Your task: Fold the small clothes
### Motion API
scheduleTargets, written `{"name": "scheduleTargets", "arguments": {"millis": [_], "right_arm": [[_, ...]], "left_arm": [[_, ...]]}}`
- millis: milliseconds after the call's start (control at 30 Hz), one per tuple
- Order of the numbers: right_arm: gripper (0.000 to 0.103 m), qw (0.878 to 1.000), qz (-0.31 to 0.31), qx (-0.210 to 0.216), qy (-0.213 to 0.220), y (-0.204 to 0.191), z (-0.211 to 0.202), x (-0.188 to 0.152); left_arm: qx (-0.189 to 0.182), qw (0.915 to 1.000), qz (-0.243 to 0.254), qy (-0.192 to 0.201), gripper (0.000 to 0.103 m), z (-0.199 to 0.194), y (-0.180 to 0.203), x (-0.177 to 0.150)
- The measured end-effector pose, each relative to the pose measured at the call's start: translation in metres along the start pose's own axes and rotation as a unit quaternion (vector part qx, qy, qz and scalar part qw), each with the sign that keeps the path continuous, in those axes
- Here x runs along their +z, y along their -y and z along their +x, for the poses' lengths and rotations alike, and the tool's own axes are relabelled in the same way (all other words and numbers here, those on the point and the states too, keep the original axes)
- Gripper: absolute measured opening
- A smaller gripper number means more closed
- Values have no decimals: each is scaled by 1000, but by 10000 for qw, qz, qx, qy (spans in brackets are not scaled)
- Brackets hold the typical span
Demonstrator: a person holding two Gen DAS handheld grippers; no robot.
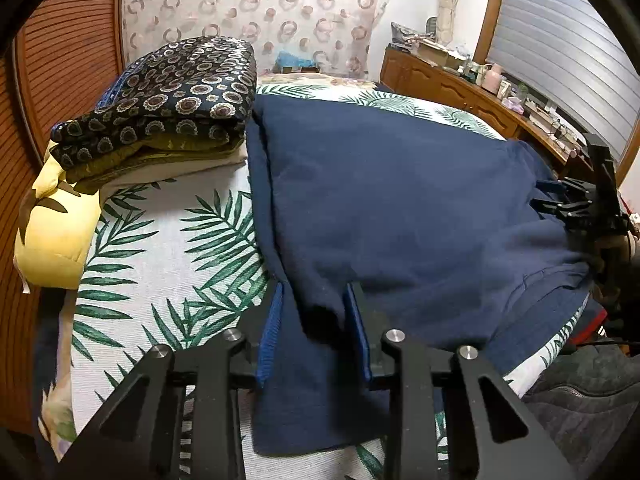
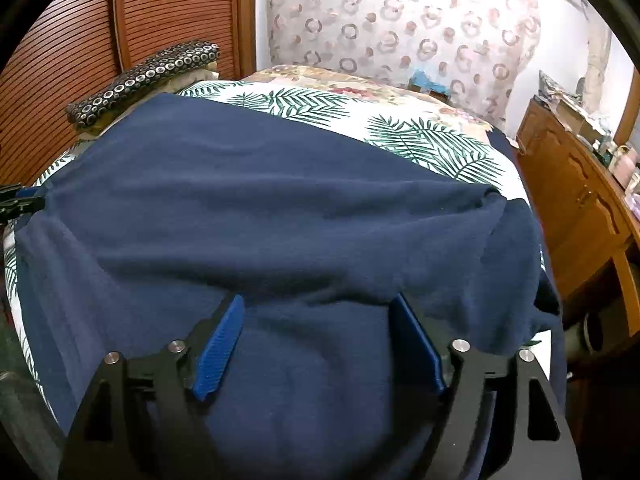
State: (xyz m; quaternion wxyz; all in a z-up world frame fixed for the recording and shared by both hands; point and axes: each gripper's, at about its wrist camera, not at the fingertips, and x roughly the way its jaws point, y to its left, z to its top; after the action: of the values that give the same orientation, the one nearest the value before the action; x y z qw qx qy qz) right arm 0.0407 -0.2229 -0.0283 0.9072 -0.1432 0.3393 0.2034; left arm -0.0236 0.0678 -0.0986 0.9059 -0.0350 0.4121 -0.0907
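Note:
A navy blue fleece garment lies spread on a bed with a palm-leaf sheet. It also fills the right wrist view. My left gripper is open, its blue pads straddling a raised fold at the garment's near left edge. My right gripper is open wide over the garment's near edge, with cloth bulging between the pads. The right gripper also shows in the left wrist view at the garment's right edge. The left gripper's tip shows at the left edge of the right wrist view.
A stack of folded clothes, topped by a dark patterned one, sits at the bed's far left on a yellow pillow. A wooden slatted headboard is on the left. A cluttered wooden dresser stands on the right.

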Motion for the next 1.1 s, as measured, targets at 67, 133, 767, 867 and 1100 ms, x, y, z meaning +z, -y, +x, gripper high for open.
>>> {"name": "scheduleTargets", "arguments": {"millis": [67,133,767,867,1100], "right_arm": [[81,10000,-6,-9,-2,1,-3,-1],[81,10000,5,-1,-3,1,-4,-2],[84,9996,230,96,120,9,-21,-6],[84,9987,348,63,367,16,-47,-8],[84,9953,599,-286,706,41,-101,-22]], "left_arm": [[-4,10000,7,-4,31,0,0,0],[9,10000,18,-8,31,1,1,1],[-958,9878,842,891,10,-23,80,87],[-1273,9799,1129,1038,10,-24,109,111],[-1767,9639,1731,985,10,-8,177,149]]}}
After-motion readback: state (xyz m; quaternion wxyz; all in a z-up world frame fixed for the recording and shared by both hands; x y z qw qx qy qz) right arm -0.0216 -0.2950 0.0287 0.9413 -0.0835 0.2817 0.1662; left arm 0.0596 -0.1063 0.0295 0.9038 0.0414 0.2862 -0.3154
